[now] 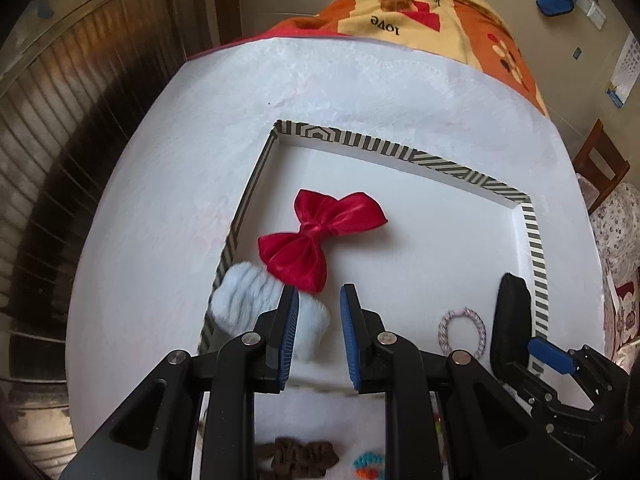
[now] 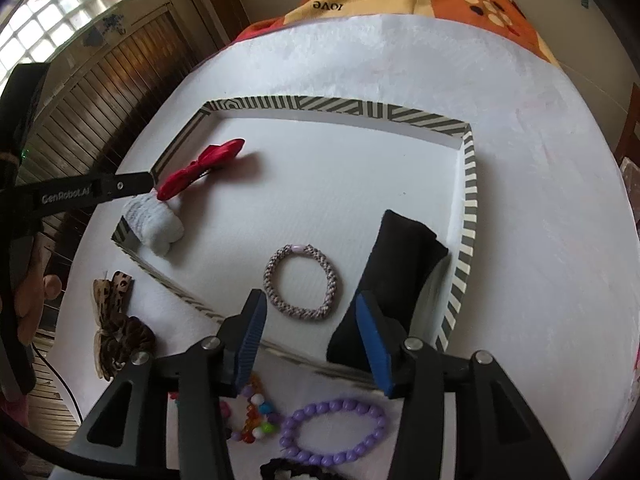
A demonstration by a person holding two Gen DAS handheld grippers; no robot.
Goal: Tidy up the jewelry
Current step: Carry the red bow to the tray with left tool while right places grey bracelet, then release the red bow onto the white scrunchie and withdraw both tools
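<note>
A shallow tray with a black-and-white striped rim (image 1: 400, 152) (image 2: 470, 184) lies on the white table. In it lie a red bow (image 1: 316, 236) (image 2: 200, 168), a fluffy white scrunchie (image 1: 248, 300) (image 2: 154, 220), a braided pink-grey hair tie (image 1: 462, 332) (image 2: 300, 282) and a black pouch (image 2: 396, 264) (image 1: 510, 320). My left gripper (image 1: 320, 304) is open and empty, just over the white scrunchie's right side. My right gripper (image 2: 310, 328) is open and empty above the tray's near edge, by the hair tie.
Outside the tray near me lie a purple bead bracelet (image 2: 332, 436), a multicoloured bead bracelet (image 2: 252, 412), a leopard-print bow (image 2: 116, 320), a brown scrunchie (image 1: 300, 456) and a teal-orange hair tie (image 1: 368, 464). A patterned blanket (image 1: 420, 12) lies beyond the table.
</note>
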